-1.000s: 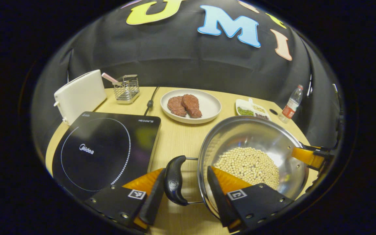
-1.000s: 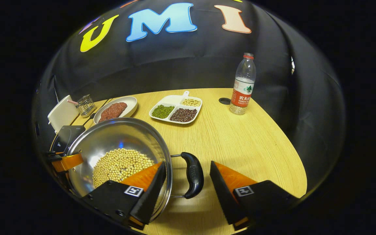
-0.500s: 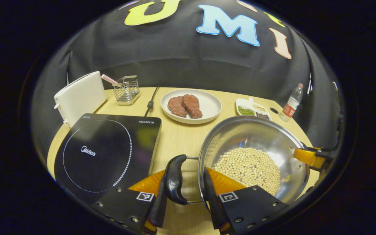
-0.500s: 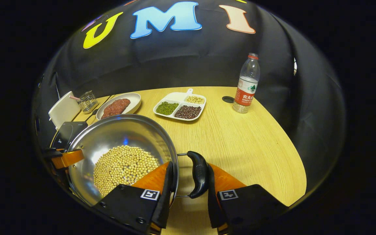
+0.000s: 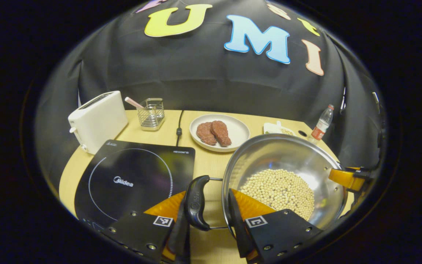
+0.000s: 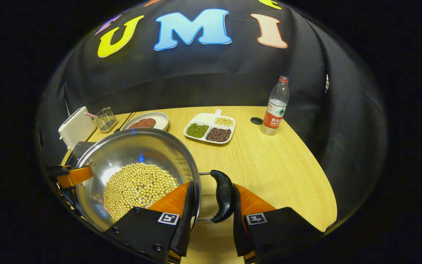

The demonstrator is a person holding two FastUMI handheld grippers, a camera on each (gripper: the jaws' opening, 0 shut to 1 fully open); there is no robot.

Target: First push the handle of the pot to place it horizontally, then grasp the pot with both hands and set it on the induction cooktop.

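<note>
With each handle lying level, I have the left tongs (image 5: 208, 223) clamped on the left handle (image 5: 195, 202) and rim, the right tongs (image 6: 211, 220) likewise on the right handle (image 6: 223, 201), balancing the pot (image 5: 284, 176) of beans beside the cooktop (image 5: 134, 179) above the worktop (image 6: 266, 165).

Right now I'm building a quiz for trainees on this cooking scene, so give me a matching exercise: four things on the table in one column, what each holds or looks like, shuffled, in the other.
Things:
1. pot
2. round plate
3. divided tray
4. wire basket

Descriptions:
A. two pieces of red meat
B. green, dark red and pale beans in separate compartments
C. a layer of pale round beans on a shiny steel bottom
D. a pink-striped stick leaning out

Pairs: 1-C, 2-A, 3-B, 4-D
</note>
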